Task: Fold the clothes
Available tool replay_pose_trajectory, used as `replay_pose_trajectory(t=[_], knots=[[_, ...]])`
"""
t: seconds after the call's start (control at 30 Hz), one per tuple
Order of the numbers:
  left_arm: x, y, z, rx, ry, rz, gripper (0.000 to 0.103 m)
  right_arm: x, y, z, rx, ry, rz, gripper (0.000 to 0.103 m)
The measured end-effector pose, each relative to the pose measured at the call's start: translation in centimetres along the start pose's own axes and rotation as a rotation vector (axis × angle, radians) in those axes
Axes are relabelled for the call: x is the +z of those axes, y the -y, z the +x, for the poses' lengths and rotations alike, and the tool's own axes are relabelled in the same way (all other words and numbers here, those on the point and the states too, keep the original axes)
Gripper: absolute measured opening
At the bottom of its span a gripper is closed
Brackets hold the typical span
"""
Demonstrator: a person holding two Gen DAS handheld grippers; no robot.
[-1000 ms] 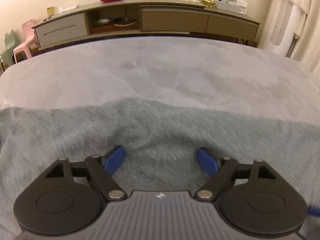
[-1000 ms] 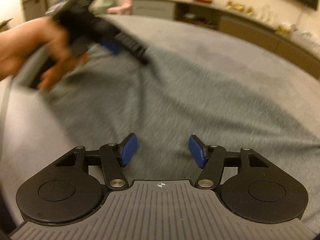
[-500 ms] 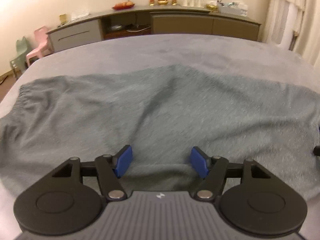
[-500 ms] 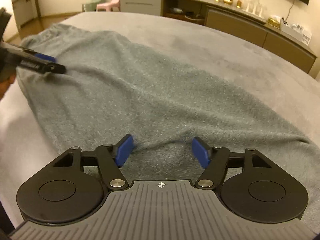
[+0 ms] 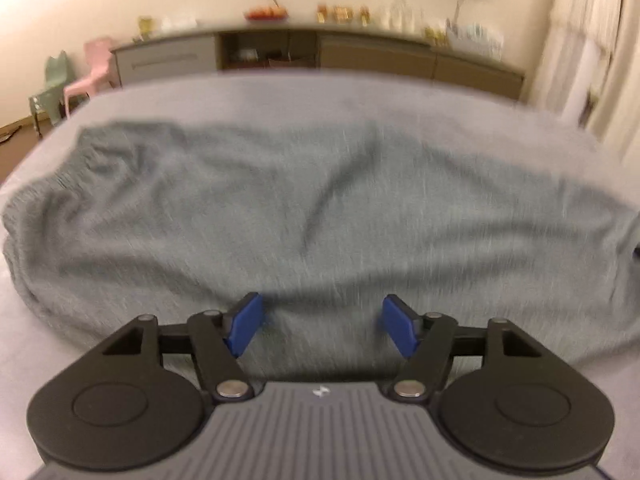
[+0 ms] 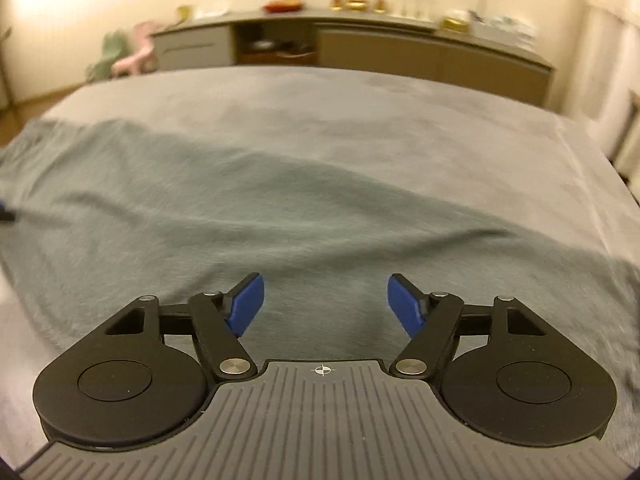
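A grey-green knit garment [image 5: 304,208] lies spread across the grey bed, with an elastic waistband bunched at its left end [image 5: 80,156]. It also shows in the right wrist view [image 6: 240,216]. My left gripper [image 5: 322,330] is open and empty, hovering over the garment's near edge. My right gripper [image 6: 324,304] is open and empty above the garment's near part. A blue fingertip of the left gripper [image 6: 6,212] peeks in at the far left edge of the right wrist view. Both views are motion-blurred.
The grey bed cover [image 5: 320,100] extends beyond the garment. A long low sideboard [image 5: 320,56] with glassware and a fruit dish stands at the far wall. Small pink and green chairs [image 5: 80,80] stand at the left. Curtains [image 5: 592,60] hang at the right.
Both grippers have pulled back and up from the garment, so more of it shows. The right wrist view has swung to face the sideboard; the left gripper has slid out to its left edge.
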State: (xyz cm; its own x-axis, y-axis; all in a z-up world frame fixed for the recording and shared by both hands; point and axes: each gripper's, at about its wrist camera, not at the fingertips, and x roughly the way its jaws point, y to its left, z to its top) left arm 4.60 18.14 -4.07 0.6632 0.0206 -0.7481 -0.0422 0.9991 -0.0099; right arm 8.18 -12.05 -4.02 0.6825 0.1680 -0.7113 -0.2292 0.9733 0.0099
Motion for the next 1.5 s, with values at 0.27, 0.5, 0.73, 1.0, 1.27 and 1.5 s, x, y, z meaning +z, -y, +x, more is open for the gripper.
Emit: replay_pose_trajectory(t=[0.27,0.5,0.73,1.0,1.27,1.5], knots=[[0.6,1.9,-1.2,-0.021,0.036,0.002,0.074,-2.6,6.6,-6.1,-0.158,0.146,0.181,0.077],[2.2,7.5,-1.0,-0.124,0.074,0.056,0.073,-8.8,15.3,-10.9,-0.335,0.116,0.474,0.074],[3.7,15.7,-2.6,-0.36,0.063,0.061,0.073,-9.3,13.4,-10.7,-0.263,0.085,0.342,0.026],[9.3,32.2,-4.1,-0.697,0.025,0.166,0.084,-8.9,7.3,-11.1,-0.419,0.13,-0.023,0.024],[9.8,50.6,0.0,-0.693,-0.1,0.477,0.084,-8.6,4.7,-11.1,-0.443,0.159,-0.18,0.024],[10.1,50.5,2.3,-0.556,-0.083,0.491,0.018,-8.5,3.7,-12.1,-0.391,0.214,-0.234,0.025]])
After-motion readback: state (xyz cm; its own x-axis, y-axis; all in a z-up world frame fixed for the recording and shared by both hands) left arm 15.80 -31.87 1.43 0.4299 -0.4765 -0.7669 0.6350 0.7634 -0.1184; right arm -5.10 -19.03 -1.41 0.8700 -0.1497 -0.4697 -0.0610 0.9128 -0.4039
